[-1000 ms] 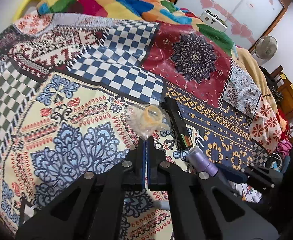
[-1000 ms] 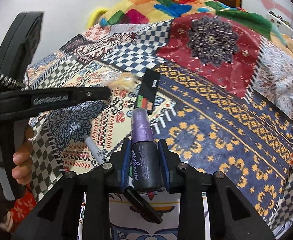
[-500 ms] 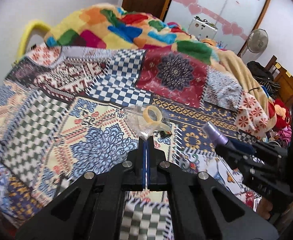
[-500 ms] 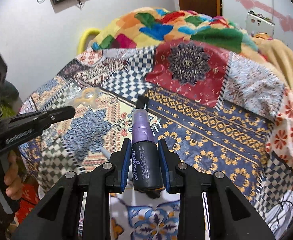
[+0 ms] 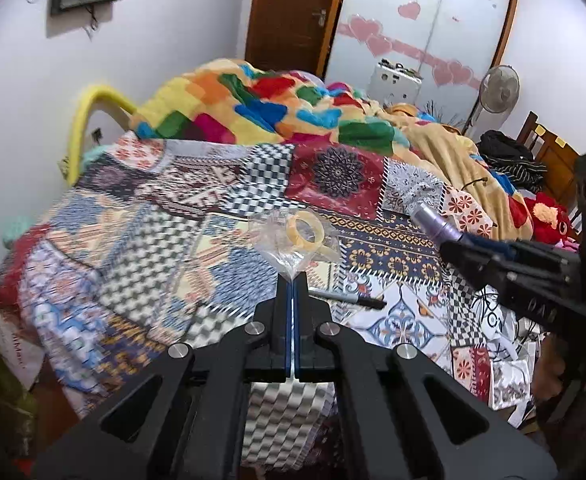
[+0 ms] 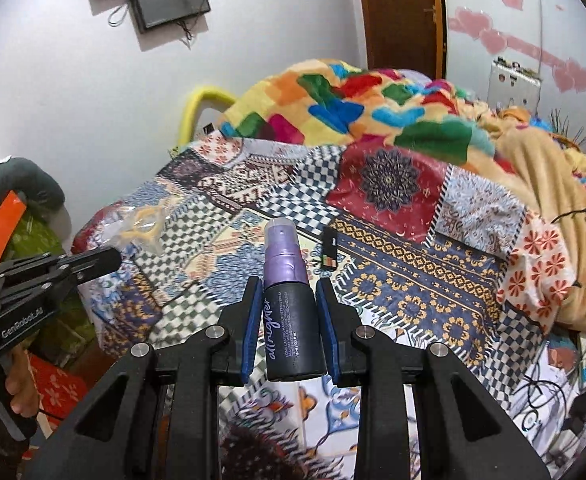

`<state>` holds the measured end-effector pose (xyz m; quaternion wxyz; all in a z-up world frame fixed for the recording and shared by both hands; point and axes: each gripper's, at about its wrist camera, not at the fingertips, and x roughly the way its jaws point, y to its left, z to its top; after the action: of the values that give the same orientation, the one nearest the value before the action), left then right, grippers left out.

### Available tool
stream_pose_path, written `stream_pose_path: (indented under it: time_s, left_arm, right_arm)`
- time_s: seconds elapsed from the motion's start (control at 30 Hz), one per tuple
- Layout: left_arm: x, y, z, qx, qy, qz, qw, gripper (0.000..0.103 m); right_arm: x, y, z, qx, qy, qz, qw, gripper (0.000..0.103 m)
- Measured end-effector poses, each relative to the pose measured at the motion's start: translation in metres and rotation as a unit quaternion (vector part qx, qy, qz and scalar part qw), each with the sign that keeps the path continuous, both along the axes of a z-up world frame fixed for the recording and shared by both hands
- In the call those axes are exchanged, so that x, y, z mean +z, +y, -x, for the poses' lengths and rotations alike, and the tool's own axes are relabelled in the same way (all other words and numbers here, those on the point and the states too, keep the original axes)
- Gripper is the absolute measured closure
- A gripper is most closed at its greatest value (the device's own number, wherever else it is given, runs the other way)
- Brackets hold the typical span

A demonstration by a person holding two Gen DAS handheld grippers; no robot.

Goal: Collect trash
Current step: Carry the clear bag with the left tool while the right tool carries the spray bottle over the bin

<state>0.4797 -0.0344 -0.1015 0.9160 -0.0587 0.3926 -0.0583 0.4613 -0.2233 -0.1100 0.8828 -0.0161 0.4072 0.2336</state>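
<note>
My left gripper (image 5: 293, 280) is shut on the corner of a clear plastic bag (image 5: 293, 238) with a yellow tape ring inside, held above the patchwork bed. The bag also shows in the right wrist view (image 6: 143, 226) at the left gripper's tip (image 6: 111, 260). My right gripper (image 6: 291, 292) is shut on a small spray bottle (image 6: 289, 312) with a black body and purple cap, upright between the blue pads. The bottle's purple cap (image 5: 437, 224) and the right gripper show at the right of the left wrist view.
A black marker (image 5: 349, 299) and a flat black box (image 6: 329, 254) lie on the patchwork bedspread (image 6: 393, 280). A colourful blanket (image 5: 273, 108) is heaped at the far end. A standing fan (image 5: 497, 90), wardrobe and door are behind. Cables (image 6: 549, 396) hang at the bed's right edge.
Both grippers have lifted and pulled back from the bed with their loads; the bed now looks farther and more of the room shows. The marker and black box stay on the bedspread.
</note>
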Motion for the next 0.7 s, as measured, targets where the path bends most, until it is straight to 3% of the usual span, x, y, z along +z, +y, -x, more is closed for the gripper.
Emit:
stream_pose_path:
  time_s: [0.33,0.7]
  left_arm:
    - [0.033,0.062,0.1,0.049,-0.022,0.0,0.9986,0.103]
    - [0.057,0.147,0.198,0.123,-0.046,-0.014,0.9913,0.103]
  right_arm:
    - [0.039,0.037,0.065,0.026,-0.026,0.003,0.999,0.078]
    - [0.048,0.126,0.127,0.106,-0.03,0.002,0.994,0.078]
